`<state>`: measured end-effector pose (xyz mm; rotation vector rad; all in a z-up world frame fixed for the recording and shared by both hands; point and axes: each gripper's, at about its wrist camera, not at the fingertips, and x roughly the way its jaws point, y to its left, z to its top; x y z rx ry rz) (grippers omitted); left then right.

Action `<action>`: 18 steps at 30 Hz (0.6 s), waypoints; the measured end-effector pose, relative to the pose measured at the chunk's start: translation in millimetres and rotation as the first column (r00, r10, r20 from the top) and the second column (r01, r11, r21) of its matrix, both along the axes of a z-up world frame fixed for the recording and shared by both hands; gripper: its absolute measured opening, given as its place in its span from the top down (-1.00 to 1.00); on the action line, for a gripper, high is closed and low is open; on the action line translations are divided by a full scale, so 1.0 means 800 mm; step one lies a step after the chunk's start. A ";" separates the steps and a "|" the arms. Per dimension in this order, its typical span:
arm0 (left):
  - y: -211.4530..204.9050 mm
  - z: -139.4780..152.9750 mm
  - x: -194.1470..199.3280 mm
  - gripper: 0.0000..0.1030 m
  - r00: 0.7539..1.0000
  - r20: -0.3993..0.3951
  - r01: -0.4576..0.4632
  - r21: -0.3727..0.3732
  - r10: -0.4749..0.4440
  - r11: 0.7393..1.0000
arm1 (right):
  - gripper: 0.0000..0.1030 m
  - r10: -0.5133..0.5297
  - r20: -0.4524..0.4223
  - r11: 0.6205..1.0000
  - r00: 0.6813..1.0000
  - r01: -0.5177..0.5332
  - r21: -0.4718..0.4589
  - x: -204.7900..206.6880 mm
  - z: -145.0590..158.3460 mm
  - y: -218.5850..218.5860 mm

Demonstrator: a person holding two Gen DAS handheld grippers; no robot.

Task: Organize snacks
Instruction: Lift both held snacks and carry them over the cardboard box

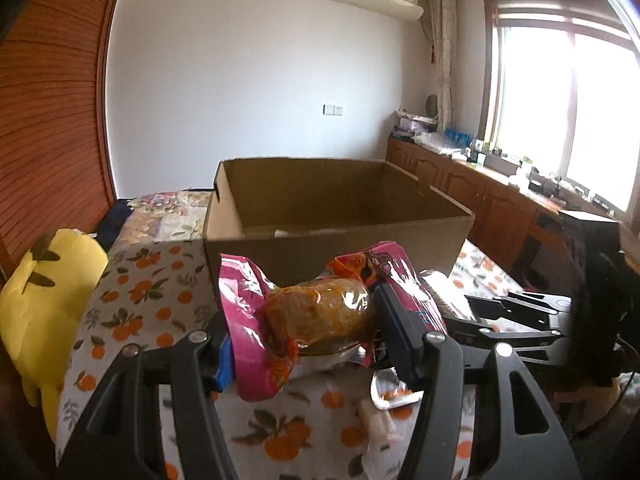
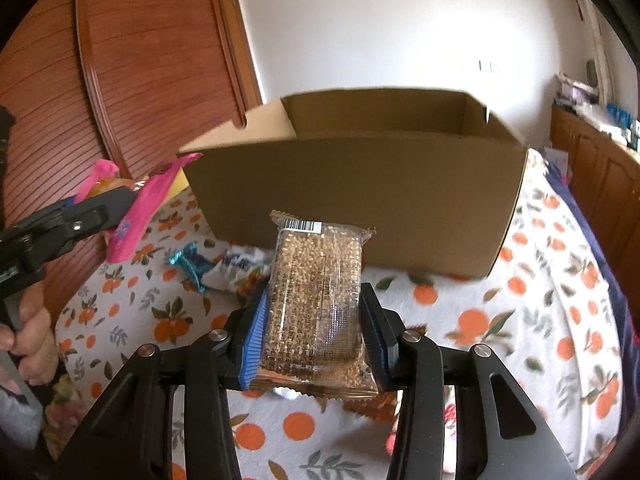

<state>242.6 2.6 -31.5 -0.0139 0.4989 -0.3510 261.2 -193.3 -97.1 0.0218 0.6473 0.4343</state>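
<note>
Item 1: pink snack packet [image 1: 320, 312], clear-fronted, showing an orange-brown piece inside. The left claw [image 1: 308, 344] is gripping it, blue pads pressing on either side, and is holding it above the bedspread just in front of the cardboard box [image 1: 340, 216]. In the right wrist view the same packet [image 2: 136, 208] is showing at the left edge, clamped in the left claw [image 2: 116, 204], with a person's hand [image 2: 30, 340] wrapping the handle below.

Item 2: clear grain-bar packet [image 2: 314, 300], barcode label at its top end. The right claw [image 2: 316, 336] is gripping it upright between its blue pads, lifted clear of the bed and facing the near wall of the box [image 2: 360, 200].

Item 3: cardboard box, open-topped, flaps standing up, sitting on the bed. Something small and white is lying on its floor; what it is cannot be told.

Item 4: loose snacks lying on the bedspread between the claws and the box: a teal-wrapped sweet [image 2: 188, 260] and a white-and-blue wrapper [image 2: 236, 268] just beside it.

Item 5: bedspread [image 2: 480, 320], white with an orange-fruit print, covering the bed.

Item 6: yellow plush toy [image 1: 44, 304], lying at the bed's left edge, well apart from the packets.

Item 7: wooden cabinets [image 1: 460, 176] running under the window, their top cluttered with small things.
</note>
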 end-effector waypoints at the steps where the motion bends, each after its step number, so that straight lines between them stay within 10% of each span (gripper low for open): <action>1: -0.001 0.003 0.006 -0.16 1.000 0.005 0.004 -0.004 -0.004 1.000 | 0.16 0.000 0.008 1.000 1.000 0.000 0.001 0.002 0.005 -0.002; 18: -0.029 0.052 0.130 -0.16 0.994 0.099 0.054 -0.024 -0.051 0.998 | 0.16 0.012 0.169 1.000 0.986 -0.009 -0.017 0.079 0.109 -0.035</action>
